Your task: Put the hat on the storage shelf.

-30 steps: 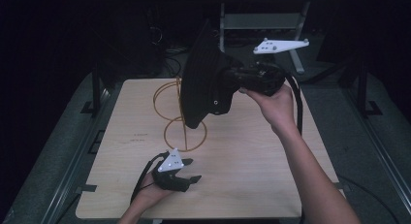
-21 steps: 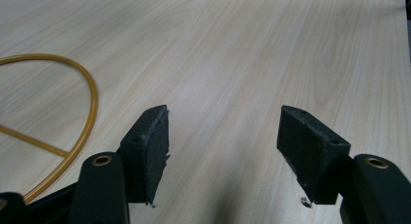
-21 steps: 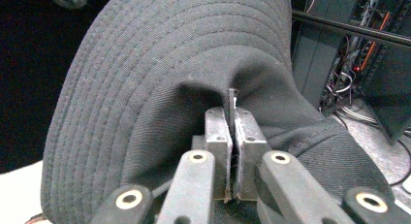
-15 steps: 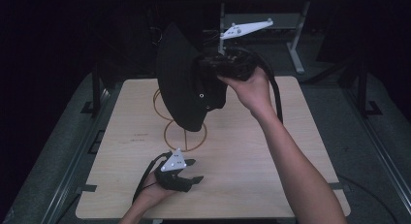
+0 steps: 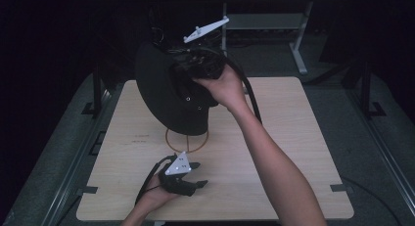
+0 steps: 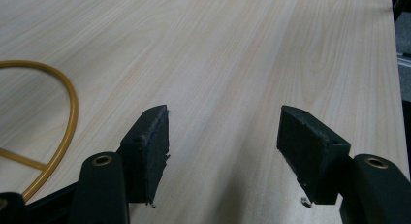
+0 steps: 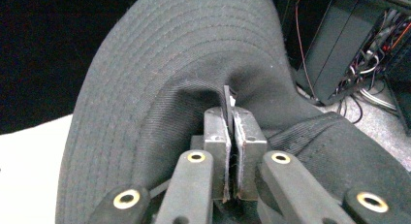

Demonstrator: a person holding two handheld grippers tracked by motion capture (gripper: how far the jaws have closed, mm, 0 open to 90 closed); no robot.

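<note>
Dim room, wooden table (image 5: pixel 293 138). Upper centre: right gripper (image 7: pixel 231 136) clenched on soft, light black hat (image 5: pixel 166 96), best pinched at its fabric edge. Lower left: left gripper (image 6: pixel 223 146), 2 jaws released.

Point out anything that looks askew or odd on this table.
The black bucket hat hangs tilted in the air above the table, pinched at its edge by the right gripper, not resting on the yellow ring mark. Nothing looks damaged or spilled.
</note>
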